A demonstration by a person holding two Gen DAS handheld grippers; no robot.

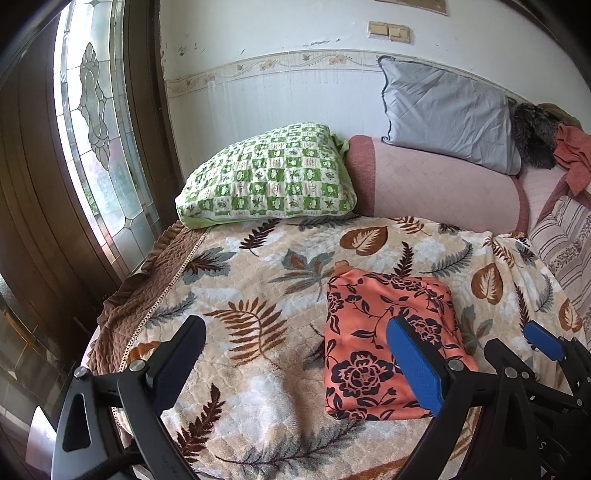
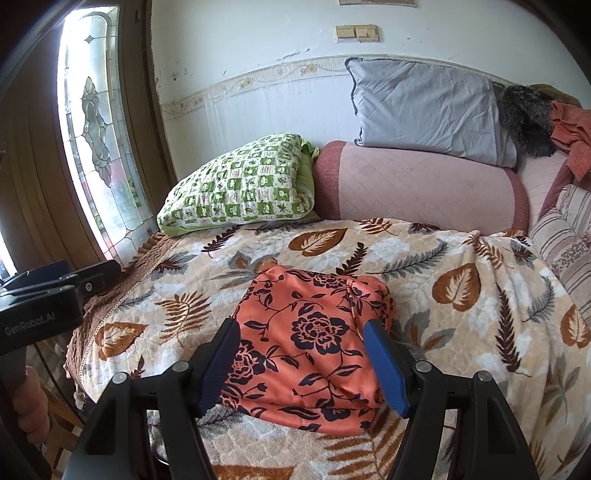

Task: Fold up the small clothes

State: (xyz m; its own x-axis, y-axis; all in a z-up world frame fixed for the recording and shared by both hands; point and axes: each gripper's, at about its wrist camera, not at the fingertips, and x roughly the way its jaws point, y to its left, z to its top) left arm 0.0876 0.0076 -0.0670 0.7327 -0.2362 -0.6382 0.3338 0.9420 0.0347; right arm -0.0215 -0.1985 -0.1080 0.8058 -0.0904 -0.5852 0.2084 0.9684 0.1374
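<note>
Daylight came through a leaded-glass window (image 1: pixel 96 122) at nine o'clock, beside a white wall (image 1: pixel 280 33) behind the leaf-patterned bed cover (image 1: pixel 258 266).

Domestic room, bedroom or living room of a lived-in home: bed or sofa under a leaf-print blanket (image 2: pixel 461 258), green checked pillow (image 1: pixel 269 177), grey pillow (image 1: pixel 447 110), pink bolster (image 2: pixel 421 184). Leaded-glass door panel (image 1: pixel 96 122) in dark wood frame; scuffed white wall with floral border (image 1: pixel 280 64) and switch plates (image 2: pixel 356 32).
</note>
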